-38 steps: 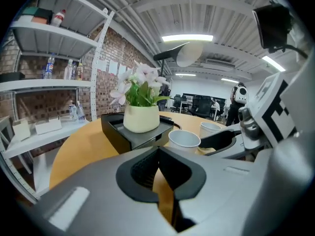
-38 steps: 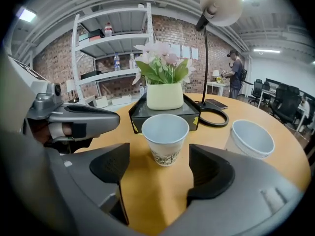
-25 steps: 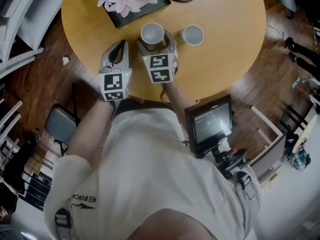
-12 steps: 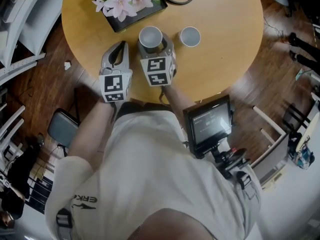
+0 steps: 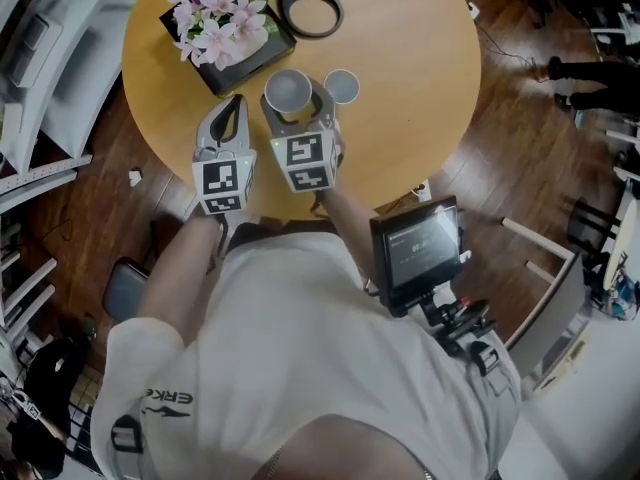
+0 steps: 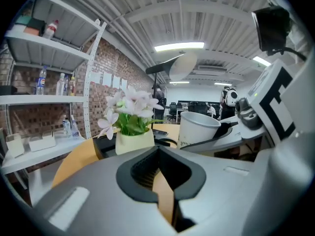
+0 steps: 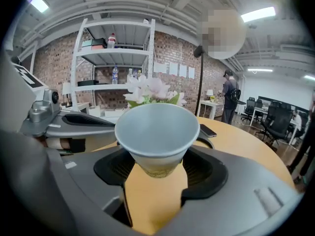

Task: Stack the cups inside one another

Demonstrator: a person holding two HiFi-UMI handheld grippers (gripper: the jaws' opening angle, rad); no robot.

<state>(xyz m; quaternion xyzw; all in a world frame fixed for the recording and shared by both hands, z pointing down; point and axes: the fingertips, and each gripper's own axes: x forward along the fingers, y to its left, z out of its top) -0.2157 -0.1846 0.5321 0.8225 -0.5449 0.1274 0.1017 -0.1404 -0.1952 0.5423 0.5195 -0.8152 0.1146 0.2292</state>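
Stacking not yet done: right gripper (image 5: 297, 108) is clamped on one cup (image 5: 288, 90), seemingly clear of the table (image 5: 420, 68), the second cup (image 5: 342, 86) stands unnested just beside it near the table's middle, and the left gripper (image 5: 230, 118) has its jaws together, empty.

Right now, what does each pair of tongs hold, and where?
Right tongs, having just closed, grip the white paper cup by its lower wall. Left tongs hold nothing.

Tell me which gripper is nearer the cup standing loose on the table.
Right. The right gripper, clamped on the other cup, sits just beside the loose cup. The left gripper is farther off, on the far side of that other cup.
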